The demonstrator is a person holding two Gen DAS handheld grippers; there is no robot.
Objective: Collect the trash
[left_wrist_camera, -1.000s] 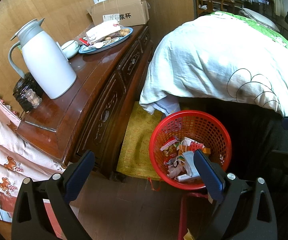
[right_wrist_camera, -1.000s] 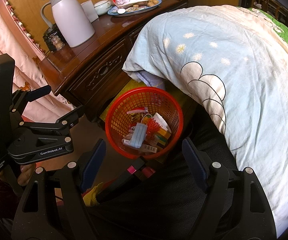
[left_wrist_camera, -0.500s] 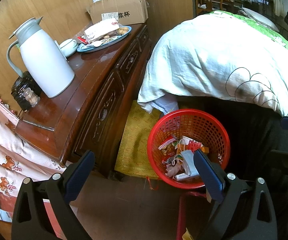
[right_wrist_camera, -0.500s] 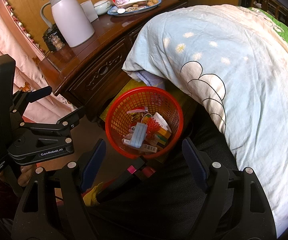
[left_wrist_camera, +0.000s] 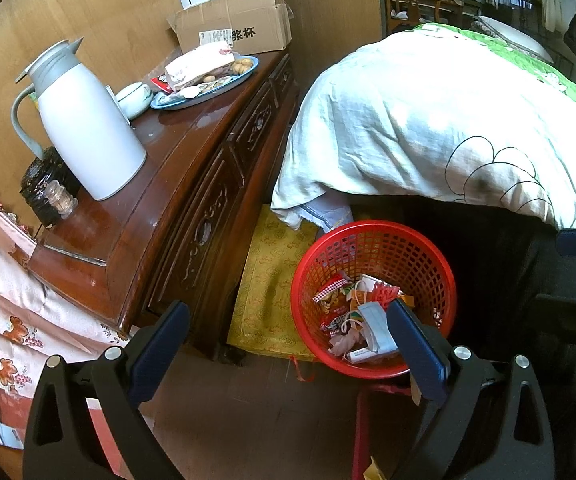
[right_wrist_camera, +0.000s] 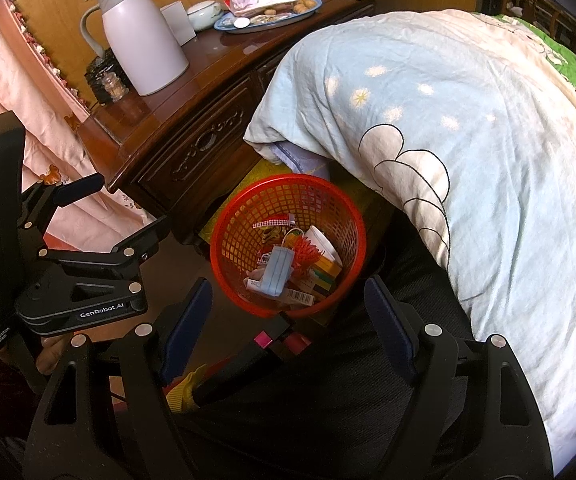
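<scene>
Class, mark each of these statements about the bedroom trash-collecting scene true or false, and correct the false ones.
1. The red basket holds a blue face mask. True.
2. The right gripper is clamped on a wrapper. False: its jaws are open and empty.
3. The white thermos jug stands on the wooden dresser. True.
4. The basket sits on top of the dresser. False: it is low down beside the dresser, near the quilt.
5. The left gripper is open. True.
</scene>
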